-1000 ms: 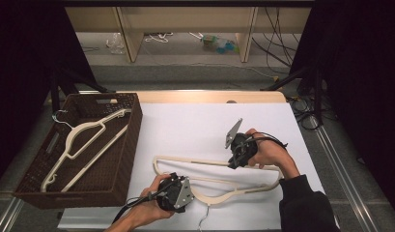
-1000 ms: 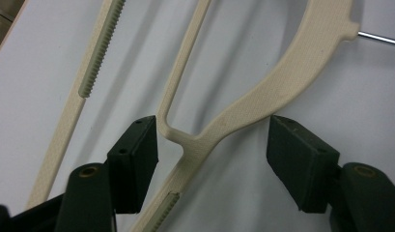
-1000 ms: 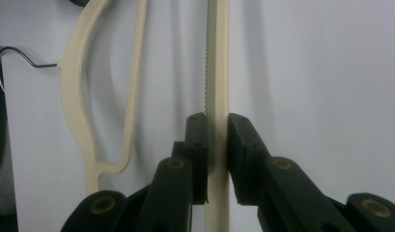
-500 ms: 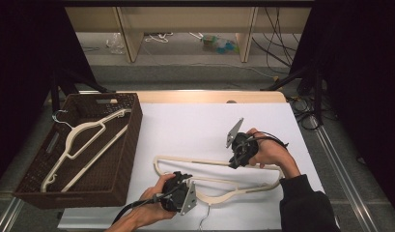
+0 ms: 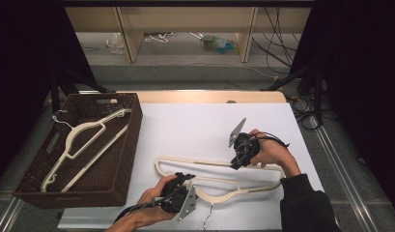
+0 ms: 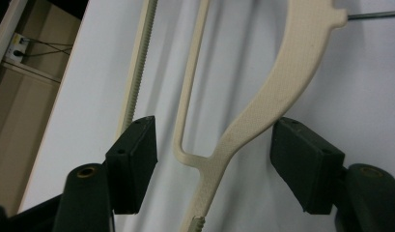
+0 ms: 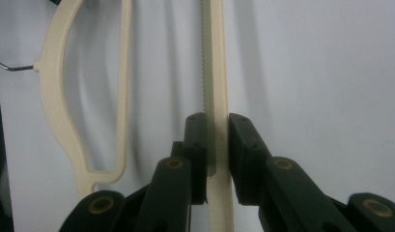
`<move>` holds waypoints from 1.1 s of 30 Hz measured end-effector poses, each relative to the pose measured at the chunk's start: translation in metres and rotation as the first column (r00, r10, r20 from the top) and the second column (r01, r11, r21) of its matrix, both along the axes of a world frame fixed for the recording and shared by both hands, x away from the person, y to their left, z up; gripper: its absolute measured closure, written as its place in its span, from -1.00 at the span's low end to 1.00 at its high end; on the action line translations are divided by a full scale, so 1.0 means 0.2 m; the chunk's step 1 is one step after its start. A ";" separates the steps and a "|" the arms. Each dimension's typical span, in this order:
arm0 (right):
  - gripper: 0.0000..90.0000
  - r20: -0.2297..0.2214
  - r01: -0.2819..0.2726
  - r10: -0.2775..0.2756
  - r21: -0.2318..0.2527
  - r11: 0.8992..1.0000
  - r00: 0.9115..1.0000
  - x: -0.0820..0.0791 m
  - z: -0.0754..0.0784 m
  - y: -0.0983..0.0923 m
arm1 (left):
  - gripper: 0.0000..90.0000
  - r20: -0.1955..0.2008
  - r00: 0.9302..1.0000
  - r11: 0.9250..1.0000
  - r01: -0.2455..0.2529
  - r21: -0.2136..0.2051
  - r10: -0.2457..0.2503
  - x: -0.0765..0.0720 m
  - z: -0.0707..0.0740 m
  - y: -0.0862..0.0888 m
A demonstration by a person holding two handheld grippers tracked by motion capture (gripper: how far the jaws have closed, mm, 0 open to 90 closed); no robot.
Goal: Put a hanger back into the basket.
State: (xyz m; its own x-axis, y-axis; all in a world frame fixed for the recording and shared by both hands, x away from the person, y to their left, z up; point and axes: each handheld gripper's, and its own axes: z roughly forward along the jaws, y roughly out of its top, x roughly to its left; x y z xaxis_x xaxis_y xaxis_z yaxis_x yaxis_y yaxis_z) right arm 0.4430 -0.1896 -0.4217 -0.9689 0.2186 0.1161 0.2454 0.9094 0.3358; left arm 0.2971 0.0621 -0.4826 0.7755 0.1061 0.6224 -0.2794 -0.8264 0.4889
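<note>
Left gripper (image 6: 212, 159): jaws apart, just closing slightly, straddling cream plastic hanger (image 6: 262, 106), lower centre, pads clear.
Right gripper (image 7: 217, 145): clamped on hanger's ridged bar.

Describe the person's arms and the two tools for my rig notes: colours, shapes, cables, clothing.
Both tools are black. The left tool carries a grey three-cornered plate and trails a dark cable. The right tool has the same plate. Square black pads; brass-coloured pivots. The right arm wears a black sleeve.

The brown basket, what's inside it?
Inside the brown basket lies one cream hanger, resting slanted across the bottom with its thin metal hook near the far left corner. The near wall hides the bottom strip closest to the person, so anything lying there cannot be seen.
</note>
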 end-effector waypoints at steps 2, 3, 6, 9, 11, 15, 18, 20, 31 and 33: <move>0.75 -0.009 0.001 -0.001 0.002 1.000 1.000 0.00 0.00 -0.01 | -0.20 0.010 1.000 1.000 0.007 -0.003 -0.007 0.00 0.00 0.00; 0.75 -0.003 0.006 -0.006 0.004 1.000 1.000 0.01 -0.01 -0.01 | -0.18 -0.007 1.000 1.000 0.018 -0.012 -0.018 0.00 0.00 0.00; 0.75 -0.007 0.012 -0.012 0.008 1.000 1.000 0.01 -0.01 -0.01 | -0.14 0.004 1.000 1.000 0.003 0.000 -0.003 0.00 0.01 0.00; 0.75 -0.014 0.016 -0.015 0.008 1.000 1.000 0.01 -0.02 -0.02 | -0.10 0.016 1.000 1.000 0.009 0.000 -0.009 0.00 0.00 0.00; 0.74 -0.021 0.016 -0.016 0.005 1.000 1.000 0.02 -0.02 -0.02 | -0.07 0.014 1.000 1.000 0.012 -0.007 -0.012 -0.01 -0.01 0.00; 0.72 -0.033 0.031 -0.031 -0.001 1.000 0.999 0.02 -0.05 -0.02 | 0.01 0.026 0.999 0.999 0.036 -0.015 -0.035 -0.02 0.00 0.00; 0.74 -0.039 0.036 -0.037 -0.018 0.999 0.999 0.03 -0.07 -0.02 | 0.11 0.045 0.999 0.999 0.012 -0.042 -0.010 -0.01 0.02 0.01; 0.75 -0.045 0.044 -0.046 -0.026 0.999 0.998 0.03 -0.07 -0.02 | 0.12 0.032 0.999 0.998 -0.003 -0.057 0.005 0.01 0.04 0.03; 0.76 -0.067 0.030 -0.030 0.003 1.000 0.997 0.02 -0.07 0.01 | 0.45 0.013 0.994 0.991 0.110 -0.081 -0.109 -0.03 0.02 -0.01; 0.76 -0.062 0.037 -0.037 -0.004 0.999 0.997 0.02 -0.07 0.00 | 0.54 -0.001 0.994 0.988 0.113 -0.105 -0.114 -0.03 0.02 -0.02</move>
